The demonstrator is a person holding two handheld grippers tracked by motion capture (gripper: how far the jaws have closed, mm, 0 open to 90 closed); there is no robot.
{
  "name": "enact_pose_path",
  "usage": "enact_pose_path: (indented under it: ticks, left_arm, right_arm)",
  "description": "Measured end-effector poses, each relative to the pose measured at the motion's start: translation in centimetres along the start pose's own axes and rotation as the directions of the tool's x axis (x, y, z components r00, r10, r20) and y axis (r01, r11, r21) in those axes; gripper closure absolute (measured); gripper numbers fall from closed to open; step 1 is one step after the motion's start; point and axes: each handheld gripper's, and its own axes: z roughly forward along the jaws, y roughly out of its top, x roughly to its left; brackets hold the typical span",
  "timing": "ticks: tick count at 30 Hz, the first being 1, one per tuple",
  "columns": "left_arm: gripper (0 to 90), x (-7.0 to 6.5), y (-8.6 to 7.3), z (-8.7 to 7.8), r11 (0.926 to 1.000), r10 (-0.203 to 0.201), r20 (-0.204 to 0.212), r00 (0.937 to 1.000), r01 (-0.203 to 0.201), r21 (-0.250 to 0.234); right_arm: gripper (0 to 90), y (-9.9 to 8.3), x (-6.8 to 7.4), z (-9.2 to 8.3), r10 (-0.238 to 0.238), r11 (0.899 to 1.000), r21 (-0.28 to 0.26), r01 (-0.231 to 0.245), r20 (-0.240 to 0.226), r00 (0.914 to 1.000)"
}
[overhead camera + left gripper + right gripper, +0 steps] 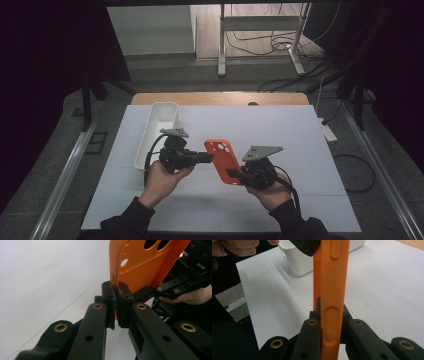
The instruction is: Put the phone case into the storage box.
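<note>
Two hands enter from the near edge of the table, each holding one gripper. The right gripper (234,174) is clenched on the near end of the single orange phone case (223,160); in the right gripper view the case (331,290) stands edge-on between its two black jaws, one raised side button low on the edge and a second higher up. The left gripper (209,159) grasps the same case by its long left edge; in the left gripper view its two jaws press the thin orange wall (115,277) from both sides, and the back of the case (145,267) shows a small round hole and parts of two larger camera openings. The case is held above the white mat (280,135), between the two grippers, tilted with its camera end away from the person. Each gripper carries one grey three-cornered plate and one trailing cable. Beyond the left gripper lies one white oblong bin (158,131), on the mat's left side. Farther off, one strip of wooden tabletop (220,98) borders the mat.
</note>
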Motion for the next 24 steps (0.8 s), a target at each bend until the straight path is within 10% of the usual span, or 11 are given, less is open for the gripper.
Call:
enact_pose_path:
  ticks: [17, 24]
  left_arm:
    - [89.4, 0.0, -0.14, 0.31, 0.9993, -0.036, 0.014, 0.9993, 0.036, 0.004]
    - [89.3, -0.06, -0.1, 0.36, 0.9994, -0.032, -0.01, 0.9994, 0.033, 0.015]
  right_arm:
    - [74.2, -0.32, -0.11, 0.74, 0.024, 1.0, 0.009, -0.024, -0.017, 0.9996]
    - [57.2, -0.36, -0.04, 0.99, 0.03, 1.0, -0.005, -0.03, -0.011, 0.9995]
